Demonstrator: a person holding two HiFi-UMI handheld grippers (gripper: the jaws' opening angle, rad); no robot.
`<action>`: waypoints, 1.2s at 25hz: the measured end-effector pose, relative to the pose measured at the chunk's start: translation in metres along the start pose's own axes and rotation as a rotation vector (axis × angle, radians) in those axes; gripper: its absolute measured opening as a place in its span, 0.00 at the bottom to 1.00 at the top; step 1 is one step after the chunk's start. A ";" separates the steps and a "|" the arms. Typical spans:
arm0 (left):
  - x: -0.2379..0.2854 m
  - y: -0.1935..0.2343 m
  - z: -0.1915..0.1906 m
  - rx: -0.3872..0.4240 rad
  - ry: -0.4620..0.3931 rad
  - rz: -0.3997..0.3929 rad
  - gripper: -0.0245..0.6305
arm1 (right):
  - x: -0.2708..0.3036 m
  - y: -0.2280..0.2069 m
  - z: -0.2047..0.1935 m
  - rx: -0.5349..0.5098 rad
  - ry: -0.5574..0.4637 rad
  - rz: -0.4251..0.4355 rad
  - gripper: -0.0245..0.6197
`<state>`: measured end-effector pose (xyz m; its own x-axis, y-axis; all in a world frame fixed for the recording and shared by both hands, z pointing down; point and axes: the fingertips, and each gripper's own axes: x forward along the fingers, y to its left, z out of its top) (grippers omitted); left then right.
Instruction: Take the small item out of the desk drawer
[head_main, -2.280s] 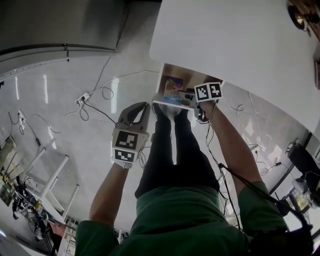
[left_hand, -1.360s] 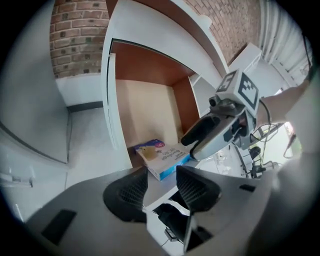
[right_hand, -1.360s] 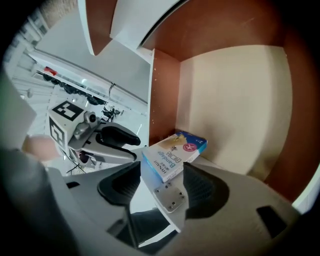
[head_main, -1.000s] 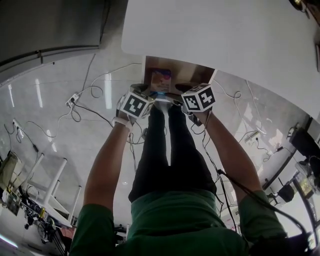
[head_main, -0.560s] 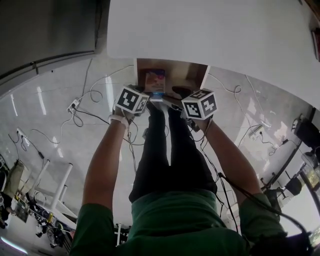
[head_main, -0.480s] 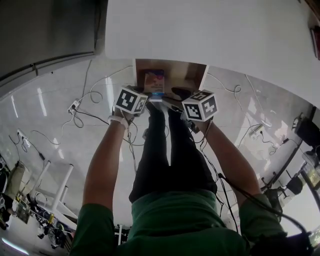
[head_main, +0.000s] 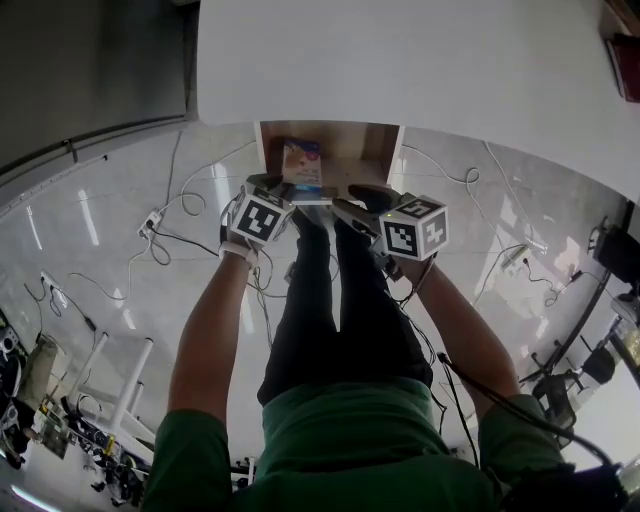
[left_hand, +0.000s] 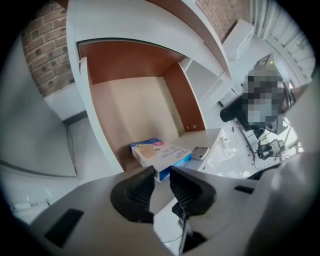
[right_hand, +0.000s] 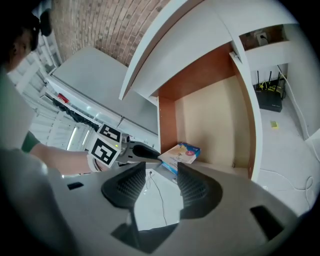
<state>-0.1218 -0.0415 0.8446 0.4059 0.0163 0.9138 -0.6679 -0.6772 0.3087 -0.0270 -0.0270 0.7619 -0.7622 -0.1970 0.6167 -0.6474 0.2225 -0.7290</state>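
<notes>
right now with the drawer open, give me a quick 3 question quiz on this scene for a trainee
1. Fill in: the small box lies inside the open ___.
2. True or false: the right gripper is clamped on the box.
3. Which gripper is nearer the box? A. the left gripper B. the right gripper

Key
1. drawer
2. False. Its jaws have just been closing, but nothing is between them and the box lies well beyond them.
3. A. The left gripper's tips are right at the box. Its jaws have also just been closing, with nothing between them yet.
</notes>
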 end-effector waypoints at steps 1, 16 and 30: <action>-0.001 -0.001 0.000 0.015 -0.003 0.009 0.17 | -0.003 0.001 0.000 0.004 -0.006 0.002 0.35; -0.023 -0.017 -0.001 0.039 -0.064 0.102 0.10 | -0.029 0.025 0.003 0.008 -0.075 0.019 0.30; -0.067 -0.042 0.015 0.056 -0.082 0.093 0.09 | -0.057 0.046 0.015 0.001 -0.107 0.030 0.29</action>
<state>-0.1111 -0.0252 0.7661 0.3954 -0.1070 0.9122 -0.6697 -0.7133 0.2067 -0.0132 -0.0199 0.6885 -0.7763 -0.2912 0.5591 -0.6240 0.2292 -0.7470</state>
